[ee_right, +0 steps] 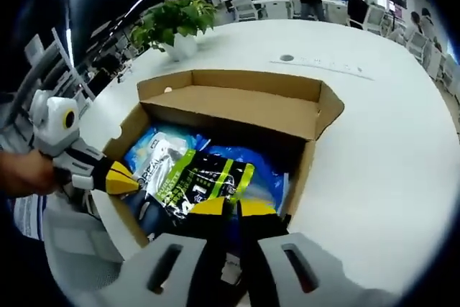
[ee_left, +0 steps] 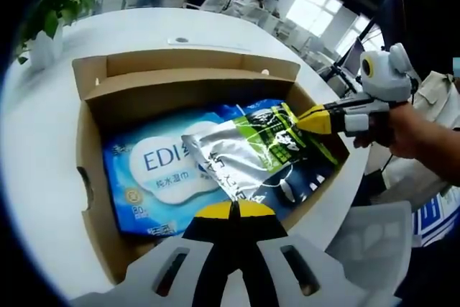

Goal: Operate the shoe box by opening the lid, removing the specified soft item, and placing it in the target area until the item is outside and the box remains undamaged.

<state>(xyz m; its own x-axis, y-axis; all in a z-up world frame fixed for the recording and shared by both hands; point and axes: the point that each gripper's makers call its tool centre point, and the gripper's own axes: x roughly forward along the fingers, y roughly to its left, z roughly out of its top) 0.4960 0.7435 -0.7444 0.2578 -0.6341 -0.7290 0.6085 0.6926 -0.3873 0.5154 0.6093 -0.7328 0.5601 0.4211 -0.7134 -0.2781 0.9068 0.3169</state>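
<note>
Claw tips first: your right claw (ee_right: 228,208) has its yellow tips nearly together on the near edge of the green-and-black pouch (ee_right: 198,181), so you appear to be clamped on it, though the contact itself is partly hidden. In the left gripper view your left claw (ee_left: 234,211) shows its tips closed together, yet in the right gripper view its yellow tip sits at the pouch's other end (ee_right: 118,177); whether it holds anything there I cannot tell.

Just beyond, the pouch lies tilted inside the shoe box (ee_left: 92,199), resting on the blue wet-wipe pack (ee_left: 154,170), not yet clear of the walls. Behind that, the lid (ee_right: 237,102) stands folded back and open. Farther out is the white bench (ee_right: 374,141), with a potted plant (ee_right: 176,23) at its far side.

What could go wrong: the foil looks slick, so a thin edge grip may slip as you lift. If you pull toward yourself rather than up, the pouch may catch the near cardboard wall and bend or tear it. The wipe pack could also drag along underneath.
</note>
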